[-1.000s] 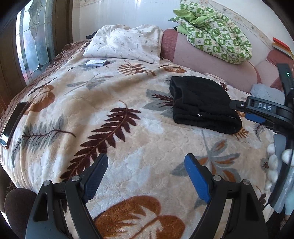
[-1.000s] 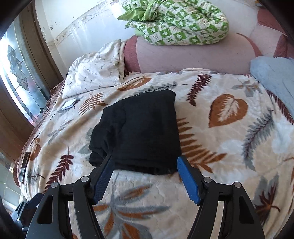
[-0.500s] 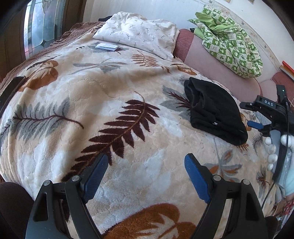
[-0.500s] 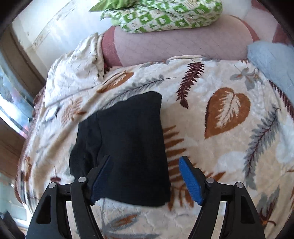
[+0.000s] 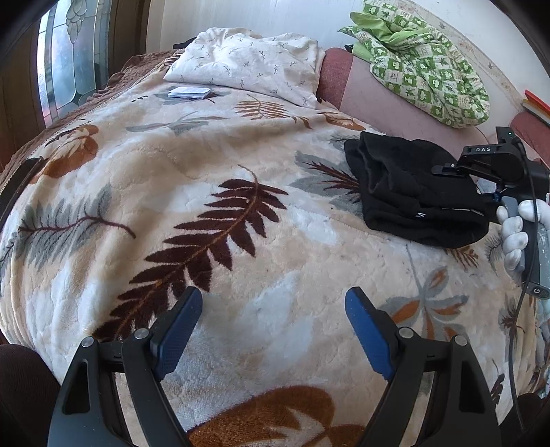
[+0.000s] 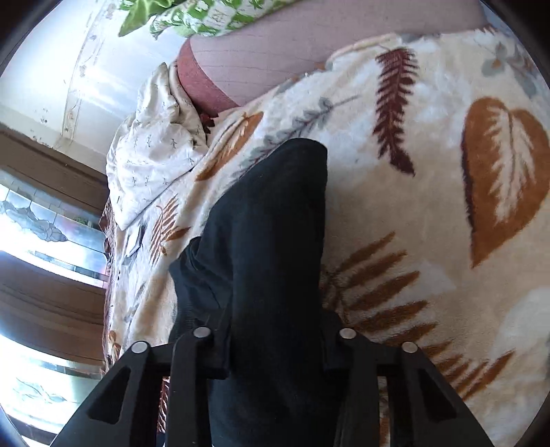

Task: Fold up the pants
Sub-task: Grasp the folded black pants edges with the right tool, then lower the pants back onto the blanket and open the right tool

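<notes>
right gripper (image 6: 275,347): jaws closing around the near edge of the folded black pants (image 6: 271,240), cloth bunched between the two black arms and hiding the blue pads, pressed from both sides. pants reaching away from this tool up the leaf-print blanket (image 6: 429,192), far end rounded, a looser fold bulging out to the tool's left. ahead and left of the tool, a cream pillow (image 6: 154,154) with small sprig marks; straight ahead, a pink headboard cushion (image 6: 309,44); above that, a green checked quilt (image 6: 206,17).

left gripper (image 5: 273,330): jaws spread wide, nothing between the blue pads (image 5: 178,330), only bare blanket (image 5: 206,154) beneath. black pants (image 5: 405,196) ahead and well to the right of this tool, lying flat in a compact folded bundle, a small white mark near the closest edge. other gripper's black body (image 5: 495,165) at the pants' right end, held by a white-gloved hand (image 5: 515,237) at the frame's right edge, cable hanging below. far ahead, slightly left: cream pillow (image 5: 247,65) and a small flat white packet (image 5: 189,92) just before it. far ahead right: green checked quilt (image 5: 422,58) atop the pink cushion (image 5: 378,99). stained-glass window (image 5: 65,65) off to the far left.
</notes>
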{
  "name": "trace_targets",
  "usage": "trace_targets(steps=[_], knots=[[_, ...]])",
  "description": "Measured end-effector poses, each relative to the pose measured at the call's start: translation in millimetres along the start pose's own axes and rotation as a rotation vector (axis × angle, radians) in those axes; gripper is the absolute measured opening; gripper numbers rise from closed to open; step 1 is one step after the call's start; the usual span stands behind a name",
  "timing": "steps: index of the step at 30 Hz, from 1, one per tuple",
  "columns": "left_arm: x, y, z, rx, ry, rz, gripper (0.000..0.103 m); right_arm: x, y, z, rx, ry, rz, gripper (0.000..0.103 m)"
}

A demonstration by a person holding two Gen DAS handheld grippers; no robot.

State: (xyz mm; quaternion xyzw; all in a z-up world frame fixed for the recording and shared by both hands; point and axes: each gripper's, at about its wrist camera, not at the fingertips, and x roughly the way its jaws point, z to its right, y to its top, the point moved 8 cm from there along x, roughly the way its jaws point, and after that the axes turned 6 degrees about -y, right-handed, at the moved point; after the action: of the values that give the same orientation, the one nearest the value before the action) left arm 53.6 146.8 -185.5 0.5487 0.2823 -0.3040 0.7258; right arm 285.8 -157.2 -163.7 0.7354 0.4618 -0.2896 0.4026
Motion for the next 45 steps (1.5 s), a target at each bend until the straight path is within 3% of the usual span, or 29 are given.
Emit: trace_targets(steps=[3, 5, 7, 12, 16, 18, 20, 23, 28, 31, 33, 36, 39, 42, 43, 45], knots=[[0.7, -0.8, 6.2, 0.015, -0.008, -0.010, 0.085, -16.6, 12.0, 21.8, -0.004, -0.099, 0.060, 0.035], [-0.6, 1.8, 11.7, 0.011, -0.032, -0.027, 0.085, -19.1, 14.4, 44.5, 0.012, -0.170, 0.068, 0.043], [-6.7, 10.9, 18.3, 0.002, -0.071, -0.014, 0.085, -18.6, 12.8, 58.5, 0.027, -0.174, 0.035, 0.054], [-14.9, 52.9, 51.8, 0.106, -0.092, 0.046, 0.085, -74.5, 18.6, 61.3, -0.051, -0.290, 0.223, 0.057], [8.6, 94.3, 88.0, 0.114, -0.179, 0.012, 0.085, -100.6, -6.1, 45.8, -0.126, -0.213, 0.250, 0.053], [29.2, 115.3, 104.1, 0.115, -0.189, -0.003, 0.085, -99.5, -25.5, 41.2, -0.141, -0.171, 0.231, 0.044], [51.3, 131.0, 116.5, 0.119, -0.196, -0.020, 0.085, -89.5, -46.1, 42.3, -0.151, -0.151, 0.198, 0.043], [83.1, 147.2, 127.1, 0.086, -0.210, -0.076, 0.085, -72.9, -65.0, 50.3, -0.200, -0.207, 0.180, 0.043], [130.5, 164.5, 144.9, 0.049, -0.252, -0.183, 0.085, -64.9, -72.0, 54.3, -0.221, -0.200, 0.190, 0.045], [158.8, 161.8, 144.2, 0.009, -0.235, -0.271, 0.085, -61.6, -78.0, 49.3, -0.288, -0.214, 0.185, 0.057], [158.4, 159.4, 140.7, -0.010, -0.234, -0.290, 0.085, -66.9, -80.0, 44.3, -0.338, -0.251, 0.204, 0.057], [129.7, 158.7, 134.7, 0.013, -0.232, -0.233, 0.085, -98.9, -78.8, 43.0, -0.337, -0.270, 0.315, 0.057], [69.0, 159.3, 125.9, 0.109, -0.183, -0.059, 0.085, -137.9, -82.2, 48.8, -0.321, -0.332, 0.469, 0.059], [-5.9, 151.6, 118.7, 0.213, -0.072, 0.176, 0.085, -173.2, -94.8, 53.3, -0.290, -0.385, 0.632, 0.088], [-26.4, 148.7, 116.9, 0.226, -0.050, 0.236, 0.086, -179.9, -99.0, 55.4, -0.271, -0.392, 0.661, 0.091], [-70.5, 134.4, 112.9, 0.216, -0.045, 0.348, 0.101, -182.3, -103.1, 55.4, -0.246, -0.380, 0.651, 0.091]])
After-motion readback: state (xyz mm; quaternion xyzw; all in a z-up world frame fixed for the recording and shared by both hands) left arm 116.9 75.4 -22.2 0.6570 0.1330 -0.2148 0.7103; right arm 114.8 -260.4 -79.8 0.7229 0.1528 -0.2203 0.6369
